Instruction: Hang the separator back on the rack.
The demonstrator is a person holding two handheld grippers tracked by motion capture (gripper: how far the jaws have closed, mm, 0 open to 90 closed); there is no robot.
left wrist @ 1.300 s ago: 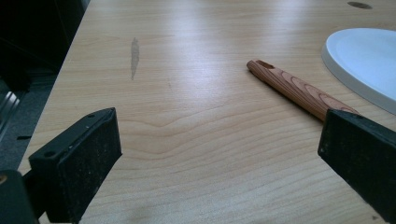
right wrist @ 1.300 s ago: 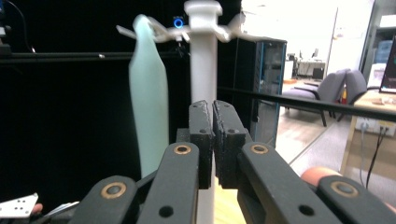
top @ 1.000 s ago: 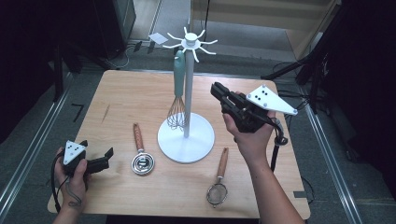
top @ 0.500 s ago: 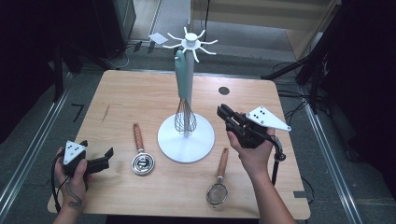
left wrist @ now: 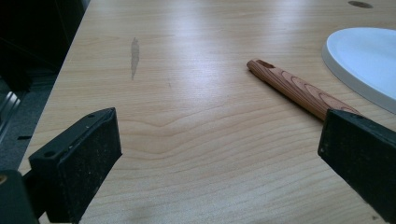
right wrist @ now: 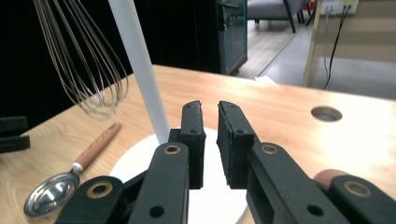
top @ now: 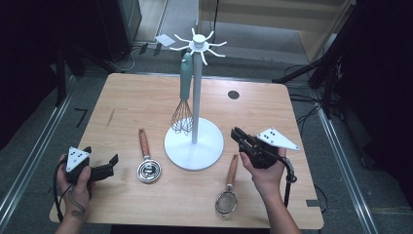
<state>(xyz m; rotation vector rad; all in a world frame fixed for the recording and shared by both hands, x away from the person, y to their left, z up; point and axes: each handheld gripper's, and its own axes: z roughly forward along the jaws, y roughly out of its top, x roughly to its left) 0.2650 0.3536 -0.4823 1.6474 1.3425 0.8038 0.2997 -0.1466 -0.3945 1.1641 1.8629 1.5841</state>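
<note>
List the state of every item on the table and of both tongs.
Whisk: hanging from the stand's hook, head down.
Stand: upright on the table.
Strainer: lying flat, untouched.
Measuring spoon: lying flat, untouched.
Left tongs: jaws wide open, empty, near the table.
Right tongs: jaws nearly shut with a narrow gap, nothing between them.

The strainer (top: 227,201), wood-handled with a small round mesh bowl, lies flat on the table just beside the stand's white base (top: 194,145), handle pointing away from the person
</note>
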